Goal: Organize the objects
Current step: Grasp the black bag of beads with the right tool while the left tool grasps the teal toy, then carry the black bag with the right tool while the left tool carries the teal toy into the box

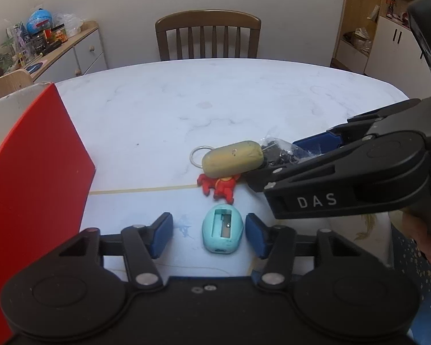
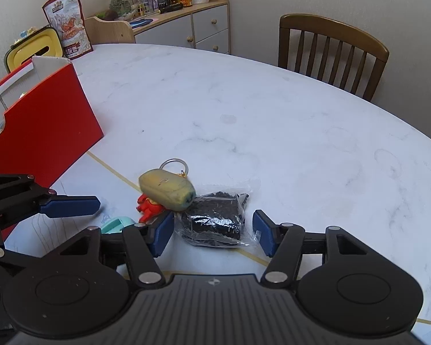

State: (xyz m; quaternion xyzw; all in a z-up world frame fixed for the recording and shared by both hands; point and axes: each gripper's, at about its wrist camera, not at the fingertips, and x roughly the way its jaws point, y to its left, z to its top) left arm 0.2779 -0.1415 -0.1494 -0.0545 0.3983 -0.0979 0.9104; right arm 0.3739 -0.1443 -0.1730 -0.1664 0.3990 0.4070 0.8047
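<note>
One red box [image 2: 43, 120] stands on the table [image 2: 273, 120]. Right of it lie four items: one teal sharpener [image 1: 222, 231], one red figure [image 1: 219, 187] half hidden under one yellow keychain [image 1: 232, 159], and one clear bag of black bits [image 2: 215, 218].

Left tool [image 1: 209, 234] is spread wide around the sharpener without touching it. Right tool [image 2: 212, 230] is spread wide around the bag. The sharpener is mostly hidden in the right wrist view.

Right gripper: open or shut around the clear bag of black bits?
Open. The right gripper has its blue fingers on either side of the clear bag of black bits, with gaps showing.
</note>
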